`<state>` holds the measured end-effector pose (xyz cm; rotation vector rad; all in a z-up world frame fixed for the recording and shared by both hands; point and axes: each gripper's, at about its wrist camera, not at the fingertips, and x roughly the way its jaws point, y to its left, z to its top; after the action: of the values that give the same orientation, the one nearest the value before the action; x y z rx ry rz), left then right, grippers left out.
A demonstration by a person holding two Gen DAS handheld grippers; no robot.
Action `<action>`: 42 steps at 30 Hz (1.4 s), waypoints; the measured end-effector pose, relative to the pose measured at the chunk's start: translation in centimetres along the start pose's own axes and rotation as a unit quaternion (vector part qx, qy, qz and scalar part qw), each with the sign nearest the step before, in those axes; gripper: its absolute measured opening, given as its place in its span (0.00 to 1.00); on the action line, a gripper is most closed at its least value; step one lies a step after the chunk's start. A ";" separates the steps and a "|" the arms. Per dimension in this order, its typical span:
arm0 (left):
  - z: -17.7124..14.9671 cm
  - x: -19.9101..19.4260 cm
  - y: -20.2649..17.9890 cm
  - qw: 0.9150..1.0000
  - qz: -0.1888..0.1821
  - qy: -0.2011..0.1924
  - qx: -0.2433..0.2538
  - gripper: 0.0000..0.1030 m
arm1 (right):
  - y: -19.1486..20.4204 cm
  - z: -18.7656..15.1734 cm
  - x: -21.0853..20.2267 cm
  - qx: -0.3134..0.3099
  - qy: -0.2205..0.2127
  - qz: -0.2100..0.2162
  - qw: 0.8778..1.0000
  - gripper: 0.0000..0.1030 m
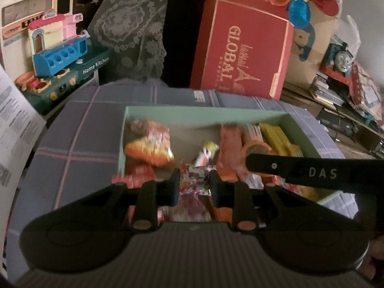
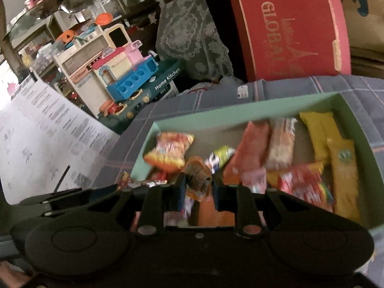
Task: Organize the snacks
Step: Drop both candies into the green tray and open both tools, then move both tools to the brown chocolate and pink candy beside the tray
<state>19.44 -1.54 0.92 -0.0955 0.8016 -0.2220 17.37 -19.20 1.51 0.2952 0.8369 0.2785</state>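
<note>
Because it is thin and crinkly, the red-and-white snack packet [image 1: 193,180] looks light and best pinched by its edge; the left gripper [image 1: 194,187] is clamped on it, above the green box [image 1: 206,114].

In the right wrist view, the right gripper [image 2: 198,187] squeezes a soft orange packet [image 2: 198,180] over the box.

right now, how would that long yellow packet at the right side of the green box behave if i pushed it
The long yellow packet looks like a flat, thin wrapper, so it is probably light and would likely slide rather than roll. It lies along the green box wall, so a push may crumple or bend it.
</note>
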 end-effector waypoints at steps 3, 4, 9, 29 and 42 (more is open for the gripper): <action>1.8 2.2 0.4 1.000 0.009 0.003 0.002 0.24 | 0.1 2.1 2.0 0.002 0.003 0.000 1.000 0.21; 2.3 2.8 0.5 1.000 0.010 0.005 0.002 0.24 | 0.1 2.6 2.6 0.003 0.004 0.001 1.000 0.21; 4.0 5.8 1.2 1.000 0.023 0.013 0.001 0.24 | 0.0 4.7 5.3 0.011 0.011 0.005 1.000 0.21; 2.7 5.9 0.3 0.997 0.076 0.017 -0.012 1.00 | -0.6 4.4 4.1 0.035 -0.009 0.001 0.999 1.00; 0.1 1.3 -3.6 0.998 0.060 0.024 0.006 1.00 | -1.2 1.1 -2.6 0.035 -0.017 -0.016 0.999 1.00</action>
<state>19.83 -5.37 0.66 -0.0304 0.8511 -0.1169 16.72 -21.44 3.56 0.3504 0.8186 0.2151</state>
